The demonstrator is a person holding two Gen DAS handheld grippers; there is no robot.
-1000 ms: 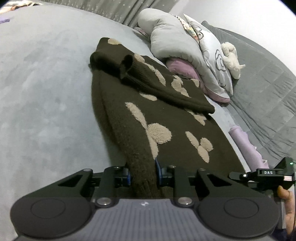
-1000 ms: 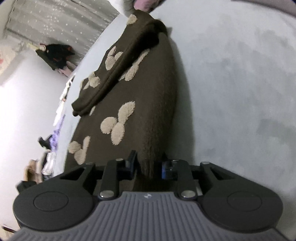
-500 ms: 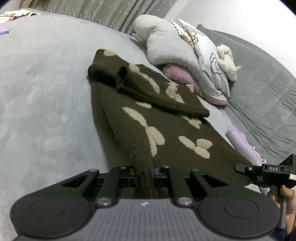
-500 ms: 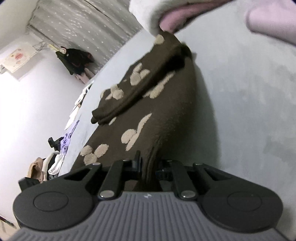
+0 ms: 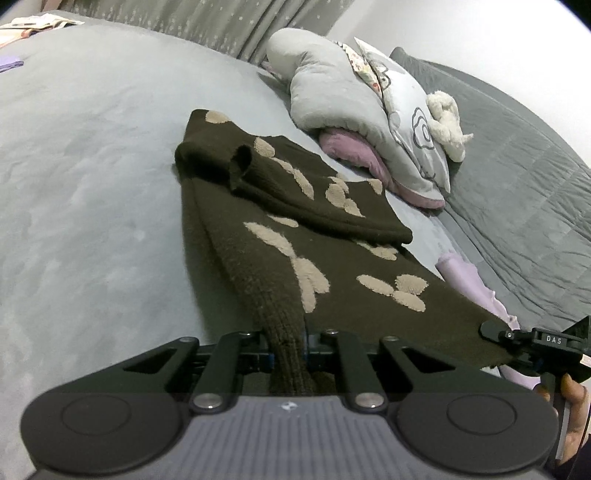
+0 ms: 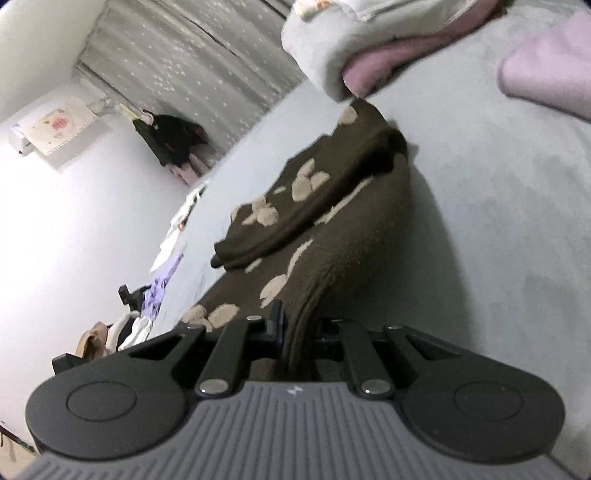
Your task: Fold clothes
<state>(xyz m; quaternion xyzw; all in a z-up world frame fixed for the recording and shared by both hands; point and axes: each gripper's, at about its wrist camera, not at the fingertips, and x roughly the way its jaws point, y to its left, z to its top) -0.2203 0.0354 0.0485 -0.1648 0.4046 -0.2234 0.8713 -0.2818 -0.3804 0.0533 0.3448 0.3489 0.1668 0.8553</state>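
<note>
Sweater (image 5: 332, 266) lying on bed (image 5: 92, 166), sleeves folded in. We are pinching hem corners with left gripper (image 5: 287, 360) and right gripper (image 6: 300, 338), lifting; bottom-to-top fold, we judge, remaining.

A grey bed (image 5: 92, 155) fills the scene. At its far right, a grey duvet (image 5: 332, 99) is bundled over a pink blanket (image 5: 351, 155), with a printed pillow (image 5: 413, 122) and a white plush toy (image 5: 448, 122) on top. Star-dotted curtains (image 5: 221, 22) hang behind.
</note>
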